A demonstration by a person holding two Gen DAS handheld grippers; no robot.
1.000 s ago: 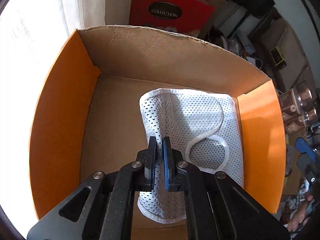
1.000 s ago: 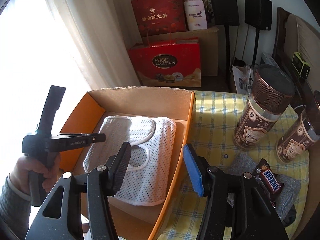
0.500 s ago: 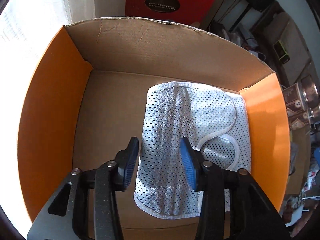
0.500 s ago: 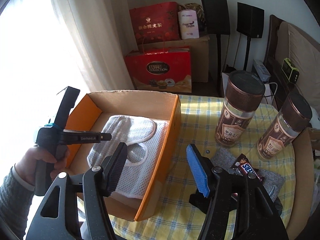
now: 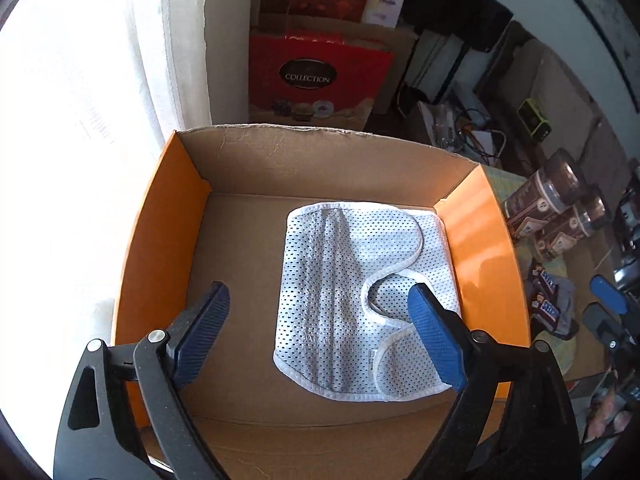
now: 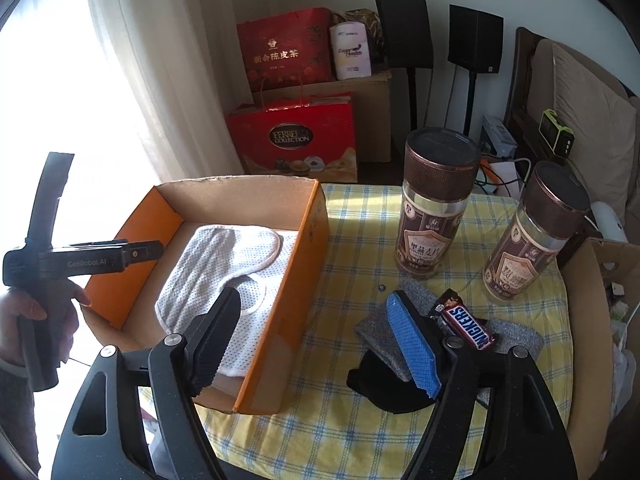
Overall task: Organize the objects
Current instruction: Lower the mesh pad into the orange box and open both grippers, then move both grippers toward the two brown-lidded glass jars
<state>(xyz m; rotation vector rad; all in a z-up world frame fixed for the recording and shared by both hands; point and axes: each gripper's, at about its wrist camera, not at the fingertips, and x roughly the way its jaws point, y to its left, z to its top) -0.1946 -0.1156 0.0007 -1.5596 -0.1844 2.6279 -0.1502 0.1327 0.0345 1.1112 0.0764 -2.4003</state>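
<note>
Released, one mesh cloth (image 5: 352,280) lies under the opening left gripper (image 5: 316,328); two jars (image 6: 436,204)

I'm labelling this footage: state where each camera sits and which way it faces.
Left wrist: on the left gripper, looking steeply down into the orange box at the white mesh cloth; jaws opening, empty.
Right wrist: on the right gripper, facing the checked table; jaws opening, empty; a hand shows.
Shared: box, cloth, jars, Snickers bar.

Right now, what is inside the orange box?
Only a white mesh cloth, folded flat against the right wall of the box; the rest of the floor is bare cardboard. Anything under the cloth is hidden.
</note>
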